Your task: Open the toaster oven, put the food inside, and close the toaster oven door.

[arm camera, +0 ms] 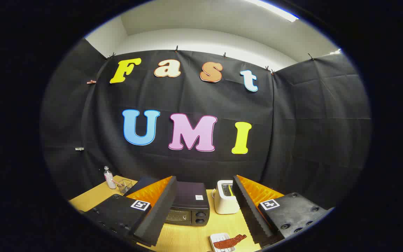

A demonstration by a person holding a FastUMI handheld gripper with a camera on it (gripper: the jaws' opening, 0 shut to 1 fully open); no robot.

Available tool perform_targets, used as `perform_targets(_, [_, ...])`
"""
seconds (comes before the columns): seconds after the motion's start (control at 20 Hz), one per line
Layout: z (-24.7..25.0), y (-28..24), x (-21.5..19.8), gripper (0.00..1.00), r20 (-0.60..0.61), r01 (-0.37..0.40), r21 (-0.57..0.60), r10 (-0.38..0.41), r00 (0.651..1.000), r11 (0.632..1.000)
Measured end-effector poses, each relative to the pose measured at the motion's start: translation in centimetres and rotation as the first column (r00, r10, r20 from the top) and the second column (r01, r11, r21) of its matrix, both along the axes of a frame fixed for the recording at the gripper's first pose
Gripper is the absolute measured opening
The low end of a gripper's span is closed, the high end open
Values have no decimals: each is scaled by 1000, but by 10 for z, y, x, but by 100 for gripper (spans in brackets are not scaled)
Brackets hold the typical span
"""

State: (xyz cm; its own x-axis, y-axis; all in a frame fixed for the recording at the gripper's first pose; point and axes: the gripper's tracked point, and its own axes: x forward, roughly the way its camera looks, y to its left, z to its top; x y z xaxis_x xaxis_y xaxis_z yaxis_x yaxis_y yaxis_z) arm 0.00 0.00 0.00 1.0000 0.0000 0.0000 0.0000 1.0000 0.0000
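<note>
A black toaster oven [189,204] stands on the wooden table [187,236], partly hidden behind my left finger, its door shut. A reddish strip of food [230,241] lies on a small white plate [219,238] near the table's front, just inside my right finger. My gripper [201,210] is held well above the table with its fingers wide apart and nothing between them. Both the oven and the food lie beyond and below the fingertips.
A white pop-up toaster [225,198] stands right of the oven, close to my right finger. At the table's far left are a small clear bottle [109,178] and a wire basket [125,184]. Black cloth walls close in the booth.
</note>
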Motion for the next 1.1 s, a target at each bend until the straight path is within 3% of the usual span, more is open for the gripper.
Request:
perform_targets(0.8, [-3, 6, 9, 97, -3, 7, 0, -7, 1000, 1000])
perform_targets(1.1, [-26, 54, 26, 97, -62, -55, 31, 57, 996, 998])
